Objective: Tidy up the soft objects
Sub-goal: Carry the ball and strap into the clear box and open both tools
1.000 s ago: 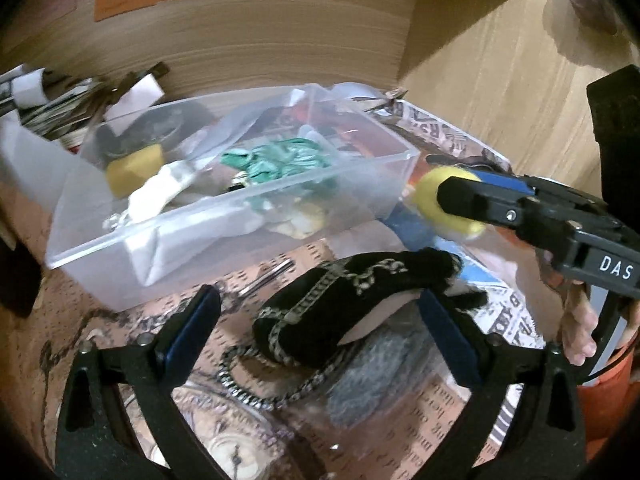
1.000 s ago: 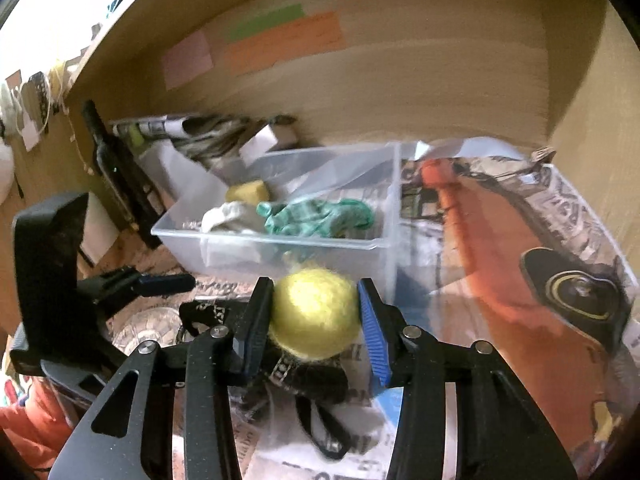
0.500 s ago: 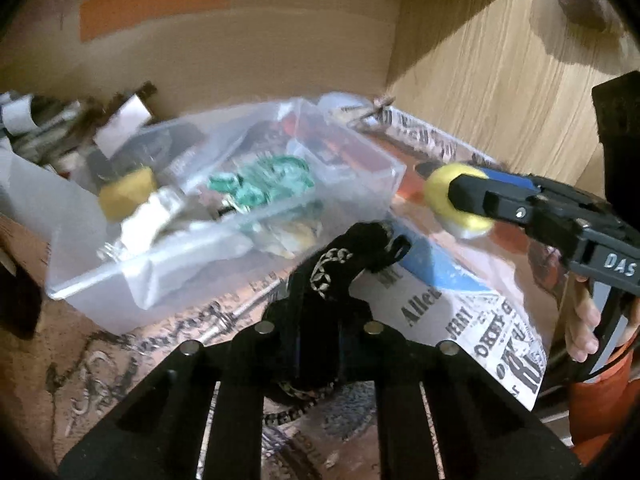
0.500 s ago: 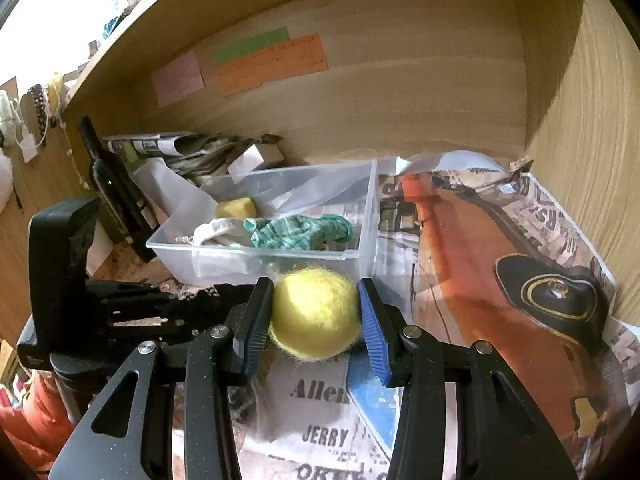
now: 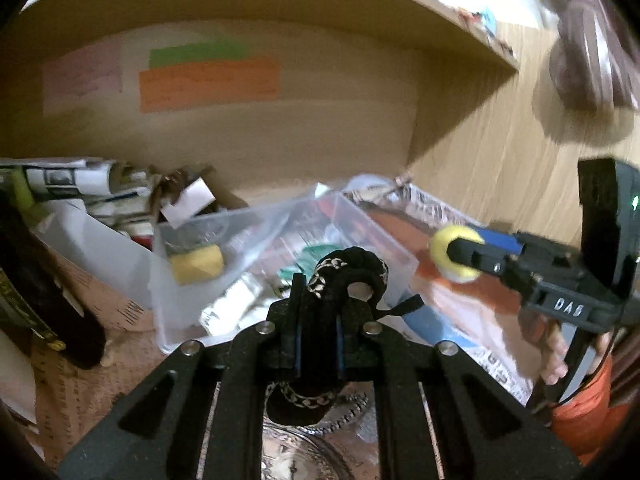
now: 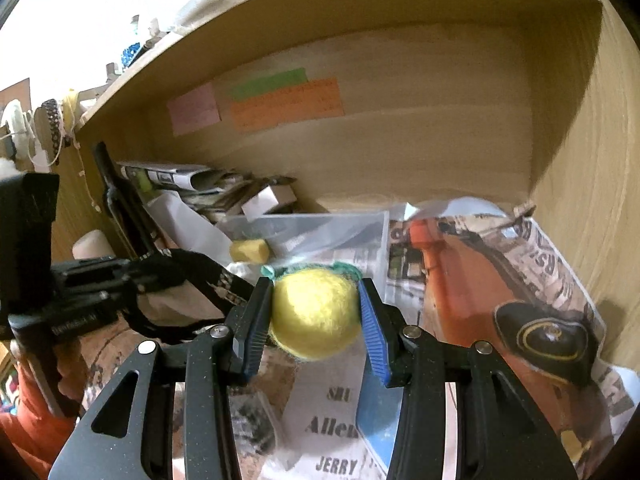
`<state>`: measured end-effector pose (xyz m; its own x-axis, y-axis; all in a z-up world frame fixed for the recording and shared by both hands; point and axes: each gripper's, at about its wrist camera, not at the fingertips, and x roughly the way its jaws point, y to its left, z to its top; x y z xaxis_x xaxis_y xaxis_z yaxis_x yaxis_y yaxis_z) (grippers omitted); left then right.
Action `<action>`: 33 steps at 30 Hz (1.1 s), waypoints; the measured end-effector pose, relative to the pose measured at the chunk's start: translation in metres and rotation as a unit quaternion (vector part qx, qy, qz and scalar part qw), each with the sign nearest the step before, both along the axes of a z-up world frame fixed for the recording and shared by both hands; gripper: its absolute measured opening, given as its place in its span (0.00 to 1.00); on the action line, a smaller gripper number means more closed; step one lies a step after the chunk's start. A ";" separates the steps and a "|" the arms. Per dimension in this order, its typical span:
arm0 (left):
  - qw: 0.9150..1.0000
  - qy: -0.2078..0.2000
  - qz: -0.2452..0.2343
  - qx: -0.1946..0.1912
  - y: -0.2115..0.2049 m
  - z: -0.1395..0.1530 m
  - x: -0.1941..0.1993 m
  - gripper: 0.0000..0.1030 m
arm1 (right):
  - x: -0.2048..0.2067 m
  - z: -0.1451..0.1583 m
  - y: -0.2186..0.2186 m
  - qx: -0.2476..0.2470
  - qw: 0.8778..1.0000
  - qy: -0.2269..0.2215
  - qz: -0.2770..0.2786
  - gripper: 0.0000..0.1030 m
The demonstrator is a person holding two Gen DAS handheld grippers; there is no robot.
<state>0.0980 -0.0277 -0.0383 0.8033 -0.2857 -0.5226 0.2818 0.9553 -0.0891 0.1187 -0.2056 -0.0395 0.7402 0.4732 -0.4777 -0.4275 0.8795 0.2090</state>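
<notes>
My left gripper (image 5: 318,300) is shut on a black fabric pouch with a chain trim (image 5: 348,272) and holds it up in front of the clear plastic box (image 5: 192,308). From the right wrist view the pouch (image 6: 188,280) hangs from the left gripper at the left. My right gripper (image 6: 316,312) is shut on a yellow felt ball (image 6: 314,312), held above the newspaper to the right of the box; it also shows in the left wrist view (image 5: 456,254). The box holds a yellow sponge (image 5: 196,262), white cloth and a green item.
Newspaper with an orange picture (image 6: 460,280) covers the shelf floor at right. Rolled papers and a small white box (image 6: 264,200) lie at the back left. A dark bottle (image 5: 44,292) stands at far left. Wooden walls close in behind and at right.
My left gripper closed on the black pouch and lifted it off the shelf floor toward the box. My right gripper rose slightly with the yellow ball.
</notes>
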 end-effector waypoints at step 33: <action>0.991 0.044 0.116 0.048 0.022 -0.037 0.102 0.11 | 0.092 -0.030 0.048 -0.071 0.996 0.045 0.017 0.39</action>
<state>0.1998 -0.0060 -0.0758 0.7920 -0.0445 -0.6089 0.0492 0.9987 -0.0089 0.2108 -0.1574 -0.0698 0.6752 0.4209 -0.6057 -0.4430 0.8880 0.1233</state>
